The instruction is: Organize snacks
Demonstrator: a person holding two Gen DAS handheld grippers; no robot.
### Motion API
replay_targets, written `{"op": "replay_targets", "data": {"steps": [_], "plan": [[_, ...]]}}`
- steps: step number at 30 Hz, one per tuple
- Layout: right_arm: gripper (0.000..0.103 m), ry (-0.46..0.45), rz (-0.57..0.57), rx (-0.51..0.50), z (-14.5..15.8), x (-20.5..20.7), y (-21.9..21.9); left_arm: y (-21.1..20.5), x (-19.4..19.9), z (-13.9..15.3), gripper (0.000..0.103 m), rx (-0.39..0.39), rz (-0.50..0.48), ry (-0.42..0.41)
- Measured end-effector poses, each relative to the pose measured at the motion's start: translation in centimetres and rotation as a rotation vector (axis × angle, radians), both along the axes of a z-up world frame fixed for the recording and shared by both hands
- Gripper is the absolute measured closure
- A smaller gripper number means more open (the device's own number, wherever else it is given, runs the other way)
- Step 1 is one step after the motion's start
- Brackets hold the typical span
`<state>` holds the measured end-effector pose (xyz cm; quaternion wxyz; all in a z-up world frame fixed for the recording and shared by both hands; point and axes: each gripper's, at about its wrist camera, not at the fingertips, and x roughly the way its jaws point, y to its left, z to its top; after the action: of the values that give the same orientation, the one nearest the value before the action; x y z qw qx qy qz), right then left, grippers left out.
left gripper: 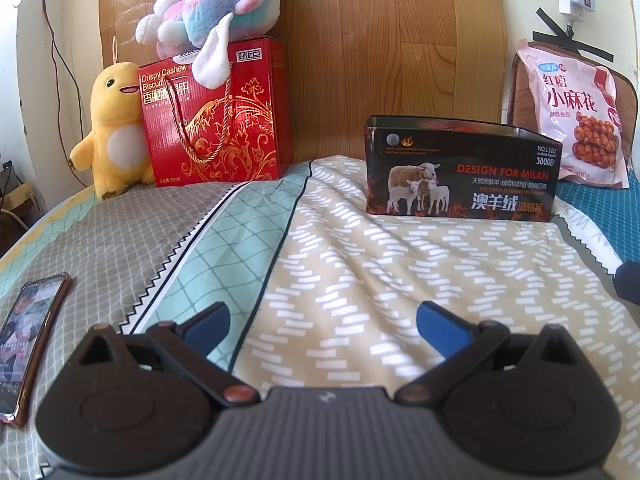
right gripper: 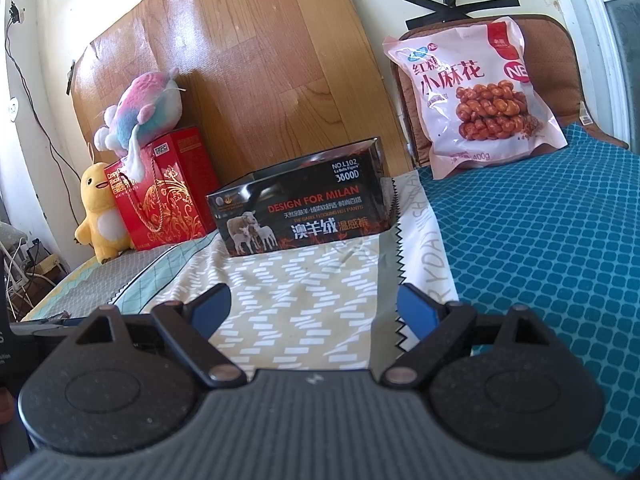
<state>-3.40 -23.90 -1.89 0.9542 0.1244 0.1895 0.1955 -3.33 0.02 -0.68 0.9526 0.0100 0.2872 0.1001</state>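
Both your grippers sit low over the bedspread (left gripper: 360,264) with nothing in them. Your left gripper (left gripper: 323,320) has its jaws spread wide, blue pads (left gripper: 440,322) well apart, only patterned fabric between them. Your right gripper (right gripper: 314,306) is the same deal, jaws wide and empty. The black tin (left gripper: 460,172) stands upright straight ahead of your right jaws, and ahead and a bit right of your left ones, well apart from both; its top looks open from the right wrist view. The pink snack bag (right gripper: 476,96) leans against a brown cushion (right gripper: 560,64), past the tin and off to the right of both sets of jaws, its bottom edge on the teal mat (right gripper: 540,248). Far ahead and left of the jaws you've got the red biscuit box (left gripper: 224,120) against the wooden board (left gripper: 380,40), with a pastel plush (left gripper: 216,12) flopped on top of it and a yellow plush (left gripper: 112,128) touching its left side. A phone (left gripper: 28,344) lies flat just left of your left jaws.
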Motion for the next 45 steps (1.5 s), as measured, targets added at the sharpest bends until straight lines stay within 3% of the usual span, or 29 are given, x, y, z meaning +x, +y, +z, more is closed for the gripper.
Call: {"op": "replay_targets", "data": {"steps": [45], "plan": [[0.011, 0.0, -0.001, 0.004, 0.04, -0.02, -0.05, 0.2, -0.03, 0.08, 0.0, -0.035, -0.027, -0.006]]}}
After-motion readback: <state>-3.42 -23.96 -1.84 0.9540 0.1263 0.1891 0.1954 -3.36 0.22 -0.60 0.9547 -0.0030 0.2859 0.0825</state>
